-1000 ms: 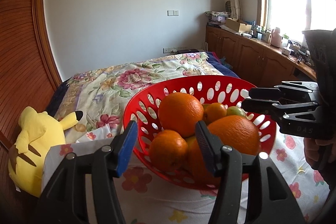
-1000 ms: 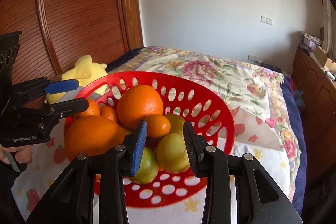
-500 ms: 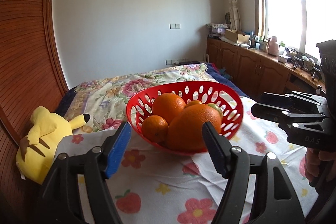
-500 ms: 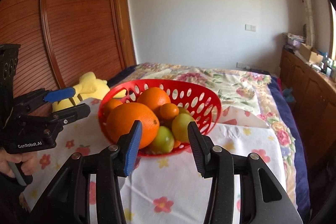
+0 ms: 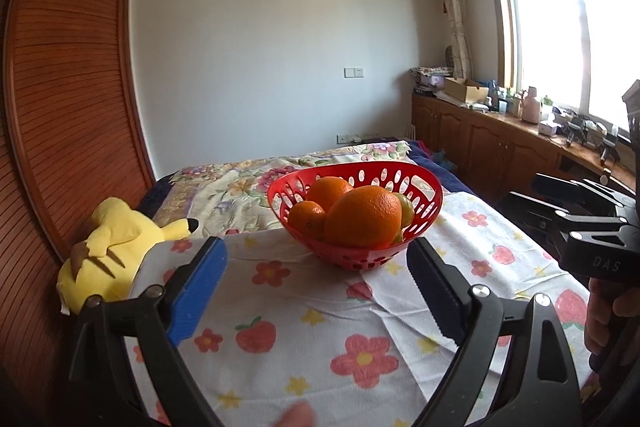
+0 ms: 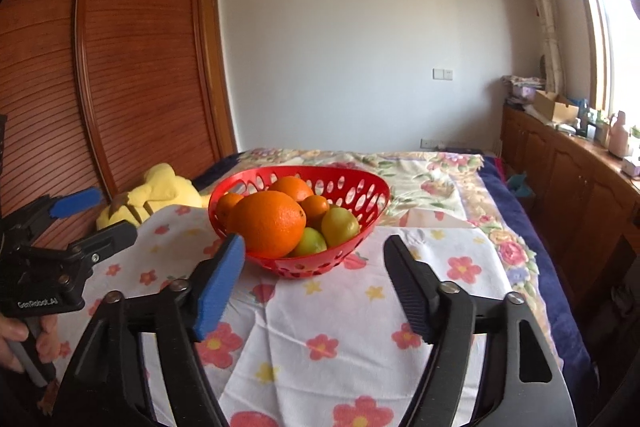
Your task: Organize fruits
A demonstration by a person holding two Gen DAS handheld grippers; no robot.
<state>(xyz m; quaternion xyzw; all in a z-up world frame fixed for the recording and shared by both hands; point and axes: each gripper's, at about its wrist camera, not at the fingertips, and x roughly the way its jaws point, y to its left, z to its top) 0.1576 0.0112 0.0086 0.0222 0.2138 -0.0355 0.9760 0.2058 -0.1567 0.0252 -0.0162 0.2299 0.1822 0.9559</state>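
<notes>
Left gripper (image 5: 316,287): jaws wide apart, holding nothing, hovering over the floral cloth (image 5: 320,339) short of the red basket (image 5: 434,195). Right gripper (image 6: 314,281): same, spread and unloaded, basket (image 6: 378,195) just ahead between its fingers' line of sight.

All fruit sits in the basket: big orange (image 6: 268,223) at the front, more oranges behind it, small tangerine (image 6: 315,207), lemon (image 6: 340,227), green citrus (image 6: 310,242) low at the front. None on the cloth.

Judgement: either sorting is done or the first pick hasn't started; can't tell which.

Risks:
- Big orange is piled high on the near side; grabbing a neighbour could roll it over the rim.
- Light basket on loose, wrinkled cloth over a bed: a sideways push would slide or tip it.
- Both grippers aimed at the same pile, so they could collide.

Yellow plush toy (image 6: 160,193) lies left of the basket, out of the way.
</notes>
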